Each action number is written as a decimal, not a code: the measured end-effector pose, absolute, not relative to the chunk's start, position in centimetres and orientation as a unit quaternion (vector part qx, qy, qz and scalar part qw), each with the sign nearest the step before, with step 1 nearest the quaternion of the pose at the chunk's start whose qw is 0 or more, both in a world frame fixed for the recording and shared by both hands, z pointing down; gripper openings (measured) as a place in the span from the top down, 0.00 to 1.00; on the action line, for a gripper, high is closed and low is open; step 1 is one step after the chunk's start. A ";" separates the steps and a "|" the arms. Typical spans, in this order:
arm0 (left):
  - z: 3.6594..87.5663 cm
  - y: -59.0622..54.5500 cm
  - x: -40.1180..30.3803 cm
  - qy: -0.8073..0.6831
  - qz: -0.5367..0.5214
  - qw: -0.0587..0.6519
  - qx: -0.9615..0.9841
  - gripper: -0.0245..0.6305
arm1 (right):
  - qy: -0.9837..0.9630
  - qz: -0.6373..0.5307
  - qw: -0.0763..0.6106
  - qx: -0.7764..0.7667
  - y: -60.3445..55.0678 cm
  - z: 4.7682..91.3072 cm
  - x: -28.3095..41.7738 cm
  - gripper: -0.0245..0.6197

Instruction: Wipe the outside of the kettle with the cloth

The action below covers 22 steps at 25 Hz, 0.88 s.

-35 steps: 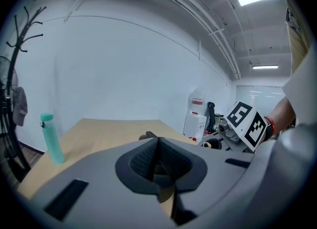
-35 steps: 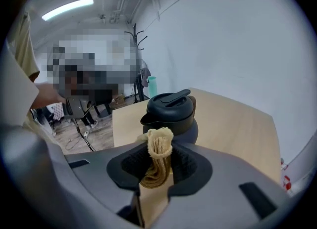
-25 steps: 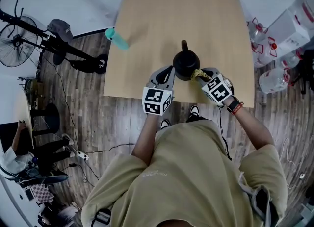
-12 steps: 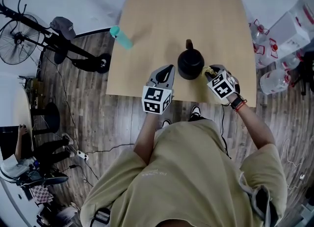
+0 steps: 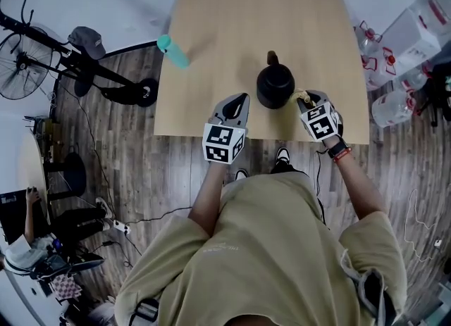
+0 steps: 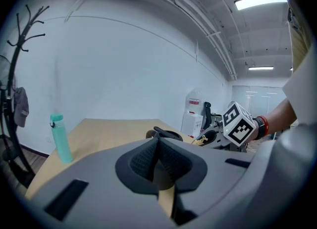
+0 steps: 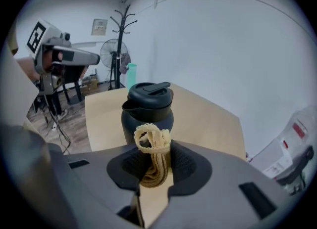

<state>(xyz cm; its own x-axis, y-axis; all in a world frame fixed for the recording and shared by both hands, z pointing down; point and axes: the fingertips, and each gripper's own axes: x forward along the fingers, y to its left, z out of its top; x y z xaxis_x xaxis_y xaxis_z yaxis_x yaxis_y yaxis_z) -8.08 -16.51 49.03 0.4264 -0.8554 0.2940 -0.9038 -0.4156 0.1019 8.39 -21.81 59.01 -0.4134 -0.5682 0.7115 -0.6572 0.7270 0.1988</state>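
A black kettle (image 5: pixel 275 85) stands upright on the wooden table (image 5: pixel 232 29), near its front edge. My right gripper (image 5: pixel 303 98) is shut on a bunched yellow cloth (image 7: pixel 154 150), which sits close to the kettle's (image 7: pixel 147 110) right side. I cannot tell whether cloth and kettle touch. My left gripper (image 5: pixel 242 99) hovers just left of the kettle, shut with nothing between its jaws. In the left gripper view, the kettle's lid (image 6: pixel 163 134) shows just past my left gripper (image 6: pixel 158 144).
A teal bottle (image 5: pixel 173 51) stands at the table's left edge. Large water jugs (image 5: pixel 412 43) lie on the floor to the right. A fan and a coat stand (image 5: pixel 42 57) are on the left. The table's far half holds nothing.
My right gripper has carried the cloth right and a little farther along the kettle's side. My left gripper has hardly moved.
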 end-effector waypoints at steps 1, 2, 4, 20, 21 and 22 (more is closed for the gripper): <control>49.1 -16.3 -8.3 -0.525 0.098 0.124 0.836 0.93 | -0.839 0.074 0.383 0.379 -21.3 58.8 8.2 0.79; 49.2 -16.1 -8.5 -0.523 0.098 0.125 0.837 0.93 | -0.839 0.095 0.364 0.393 -20.7 58.8 8.0 0.79; 49.5 -15.7 -8.7 -0.520 0.098 0.127 0.839 0.93 | -0.839 0.141 0.322 0.416 -19.4 58.8 7.4 0.79; 49.3 -13.0 -12.9 -0.534 0.102 0.126 0.830 0.93 | -0.842 0.195 0.222 0.451 -16.9 60.1 -4.6 0.78; 49.2 -12.9 -13.0 -0.535 0.102 0.126 0.829 0.93 | -0.839 0.194 0.226 0.456 -17.2 60.3 -4.8 0.78; 49.2 -12.8 -13.2 -0.536 0.103 0.126 0.829 0.93 | -0.836 0.194 0.228 0.460 -17.5 60.5 -5.0 0.78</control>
